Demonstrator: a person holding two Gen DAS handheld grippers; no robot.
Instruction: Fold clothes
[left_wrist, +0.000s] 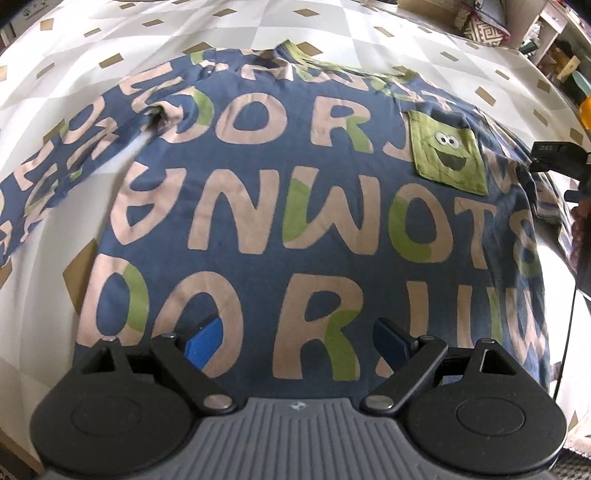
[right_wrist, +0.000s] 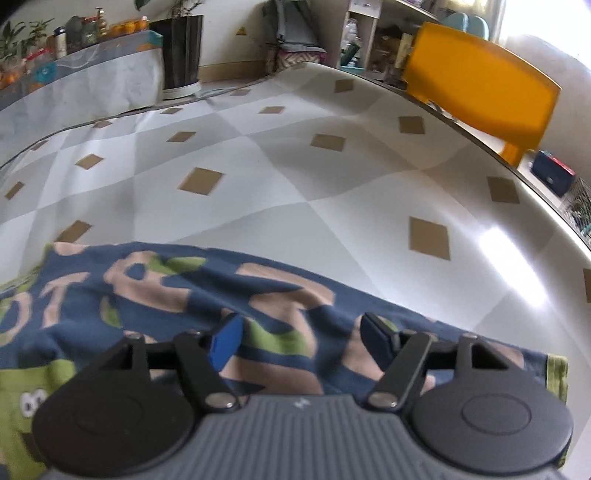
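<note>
A blue T-shirt (left_wrist: 295, 206) with big beige and green letters lies spread flat, front up, on the diamond-patterned tablecloth (left_wrist: 122, 33). Its green chest pocket (left_wrist: 448, 155) bears a smiling face. One sleeve (left_wrist: 55, 166) stretches out to the left. My left gripper (left_wrist: 299, 343) hovers open over the shirt's lower part, nothing between its blue fingers (left_wrist: 207, 343). My right gripper (right_wrist: 301, 339) stands open over the other sleeve (right_wrist: 280, 295), whose green cuff (right_wrist: 556, 376) shows at the right; part of the right gripper (left_wrist: 554, 158) appears in the left wrist view at the shirt's right edge.
The tablecloth (right_wrist: 295, 166) stretches beyond the shirt to the table's curved far edge. An orange chair (right_wrist: 480, 88) stands behind that edge, with a black plant pot (right_wrist: 183, 51) and cluttered shelves further back. A patterned cushion (left_wrist: 480, 29) lies at the far right.
</note>
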